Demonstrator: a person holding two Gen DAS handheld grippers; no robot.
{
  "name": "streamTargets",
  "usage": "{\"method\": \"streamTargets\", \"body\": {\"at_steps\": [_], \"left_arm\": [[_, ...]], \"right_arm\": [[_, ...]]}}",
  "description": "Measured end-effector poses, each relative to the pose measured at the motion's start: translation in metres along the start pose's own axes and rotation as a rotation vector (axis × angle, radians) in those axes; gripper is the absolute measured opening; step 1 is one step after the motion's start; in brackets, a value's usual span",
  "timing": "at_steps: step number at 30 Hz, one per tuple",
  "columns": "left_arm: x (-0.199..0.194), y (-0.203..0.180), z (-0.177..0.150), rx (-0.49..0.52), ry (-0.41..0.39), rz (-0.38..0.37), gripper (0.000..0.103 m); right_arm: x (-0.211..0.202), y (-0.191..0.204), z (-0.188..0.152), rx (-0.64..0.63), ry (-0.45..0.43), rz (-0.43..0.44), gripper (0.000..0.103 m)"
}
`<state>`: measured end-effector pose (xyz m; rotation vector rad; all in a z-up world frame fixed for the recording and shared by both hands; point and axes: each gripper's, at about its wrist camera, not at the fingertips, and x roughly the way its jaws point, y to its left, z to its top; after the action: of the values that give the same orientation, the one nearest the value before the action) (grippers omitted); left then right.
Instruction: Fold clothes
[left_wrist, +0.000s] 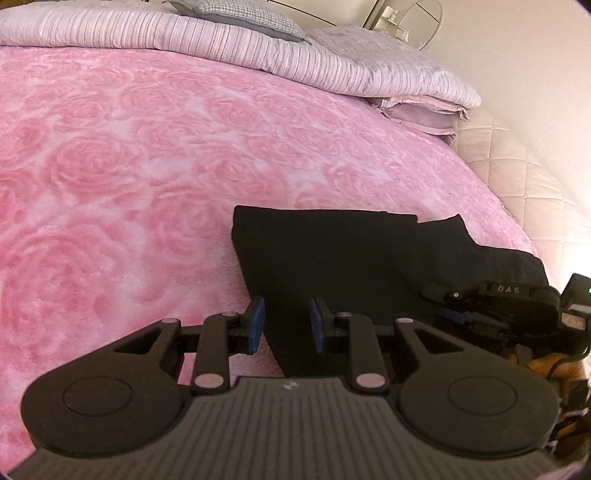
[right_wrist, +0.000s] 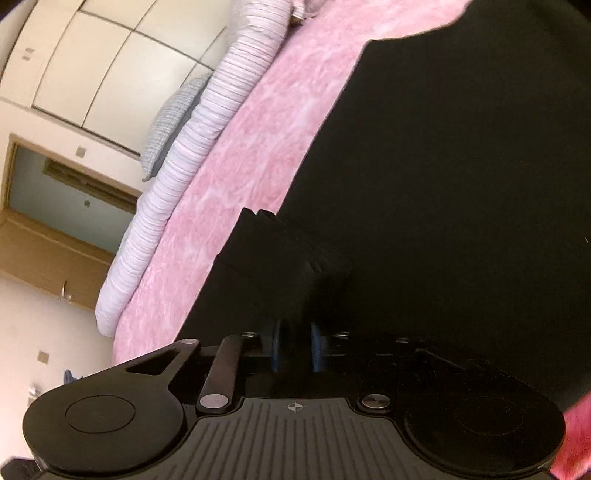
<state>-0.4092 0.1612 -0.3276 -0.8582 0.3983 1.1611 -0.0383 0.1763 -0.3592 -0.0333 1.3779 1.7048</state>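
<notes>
Black garment (left_wrist: 332, 266) folded on pink rose bedspread (left_wrist: 147, 166). Left tool (left_wrist: 287, 325) apart over garment edge. Right tool (right_wrist: 295, 347) clamped on garment fold; its body reads "DAS".

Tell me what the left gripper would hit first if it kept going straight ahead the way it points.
The left gripper is open, and the black garment lies right in front of it on the pink blanket. It would likely meet the black garment first, though its height above the cloth is unclear.
</notes>
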Motion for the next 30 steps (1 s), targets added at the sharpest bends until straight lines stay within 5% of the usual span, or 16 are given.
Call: {"method": "streamTargets", "body": {"at_steps": [6,9,12,15,20,23,30], "left_arm": [[0.005,-0.015,0.016,0.013,0.004,-0.108,0.021],[0.019,-0.034,0.022,0.049,0.039,-0.177,0.021],[0.042,-0.059,0.024,0.12,0.087,-0.223,0.021],[0.063,-0.08,0.023,0.176,0.138,-0.231,0.022],[0.083,-0.096,0.018,0.238,0.197,-0.209,0.022],[0.085,-0.1,0.018,0.271,0.211,-0.196,0.022],[0.088,-0.133,0.027,0.333,0.201,-0.271,0.022]], "right_arm": [[-0.082,0.002,0.024,-0.132,-0.277,-0.002,0.006],[-0.119,-0.024,0.039,-0.133,-0.369,-0.11,0.006],[-0.13,-0.071,0.051,0.003,-0.355,-0.197,0.006],[-0.128,-0.108,0.057,0.17,-0.299,-0.155,0.01],[-0.125,-0.121,0.064,0.237,-0.3,-0.111,0.015],[-0.128,-0.115,0.071,0.139,-0.298,-0.139,0.006],[-0.169,-0.082,0.096,-0.232,-0.446,-0.228,0.005]]}}
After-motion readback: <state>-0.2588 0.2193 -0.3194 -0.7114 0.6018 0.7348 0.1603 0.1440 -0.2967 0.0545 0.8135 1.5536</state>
